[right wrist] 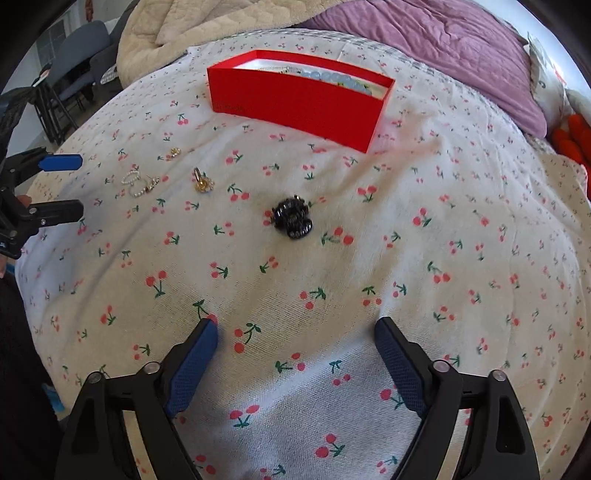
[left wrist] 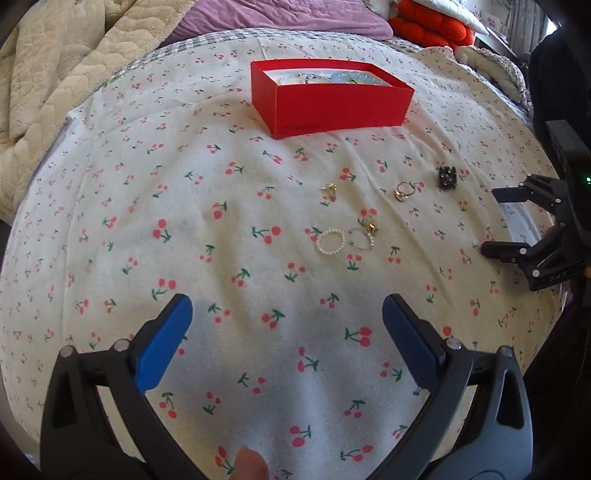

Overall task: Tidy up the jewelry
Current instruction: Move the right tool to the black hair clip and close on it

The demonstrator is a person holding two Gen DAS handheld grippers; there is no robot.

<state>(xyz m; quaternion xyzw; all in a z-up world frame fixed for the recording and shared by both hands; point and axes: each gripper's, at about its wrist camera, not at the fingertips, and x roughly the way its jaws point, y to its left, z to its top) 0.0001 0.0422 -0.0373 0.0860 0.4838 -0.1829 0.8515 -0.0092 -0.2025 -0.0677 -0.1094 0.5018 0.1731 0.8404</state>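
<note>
A red box (left wrist: 332,103) (right wrist: 295,107) stands on the cherry-print sheet and holds pale blue beads and a chain. In front of it lie loose pieces: a black beaded ring (left wrist: 447,177) (right wrist: 293,218), a gold ring (left wrist: 404,190) (right wrist: 202,181), a small gold earring (left wrist: 329,189) (right wrist: 174,151), and two pearl rings (left wrist: 330,240) (right wrist: 135,183) with a gold piece (left wrist: 372,228) beside them. My left gripper (left wrist: 286,314) hovers open short of the pearl rings, nothing between its fingers. My right gripper (right wrist: 295,332) is open too, just short of the black ring.
A cream quilt (left wrist: 55,74) is bunched at the back left, a purple blanket (right wrist: 461,48) behind the box, and orange cushions (left wrist: 432,26) at the far right. Grey chairs (right wrist: 81,48) stand beyond the bed's edge.
</note>
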